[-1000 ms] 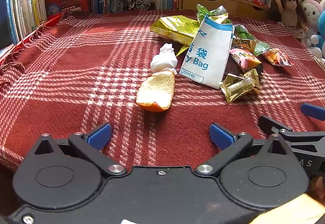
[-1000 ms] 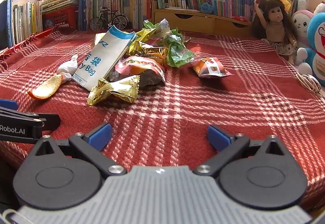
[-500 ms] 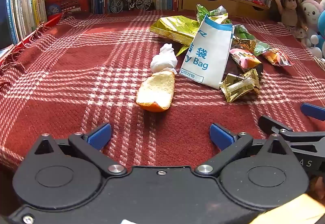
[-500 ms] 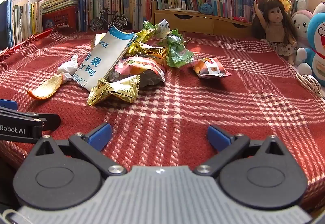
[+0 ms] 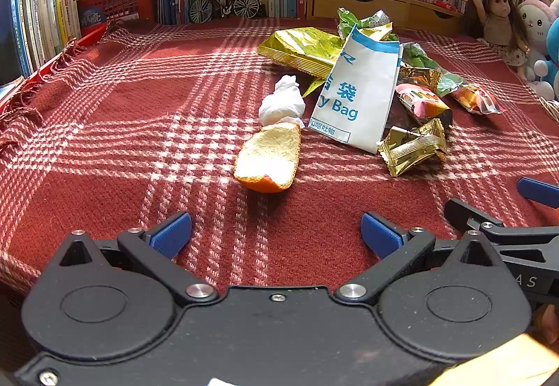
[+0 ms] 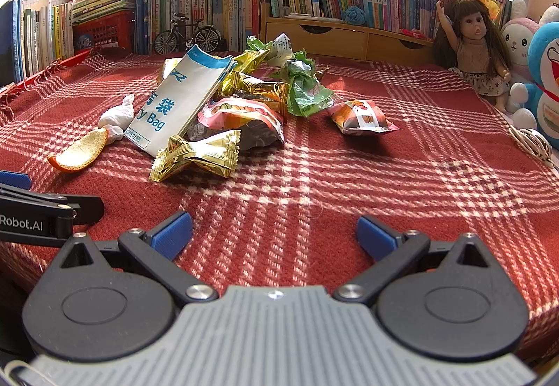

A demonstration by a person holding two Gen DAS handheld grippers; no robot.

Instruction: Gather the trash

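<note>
Both hand-held grippers hover low over the near edge of the desk [image 5: 104, 127], side by side: the left hand-held gripper [image 5: 276, 234] and the right hand-held gripper [image 6: 274, 232] each have jaws spread wide and empty. Ahead of the left one, well apart, lies the peel [image 5: 269, 158]. Just behind the peel sits a tissue [image 5: 282, 102]; right of the peel leans the bag [image 5: 360, 95] among wrappers [image 5: 414, 146].

My left tool [image 5: 276, 234] has a matte black body: two round hubs, black linkage arms with silver screws, and blue ribbed fingertips [image 5: 171, 235]. My right tool [image 6: 274, 233] is built the same, but with a ribbed grey centre plate. White "Robot.AI" lettering marks the left tool's side.
</note>
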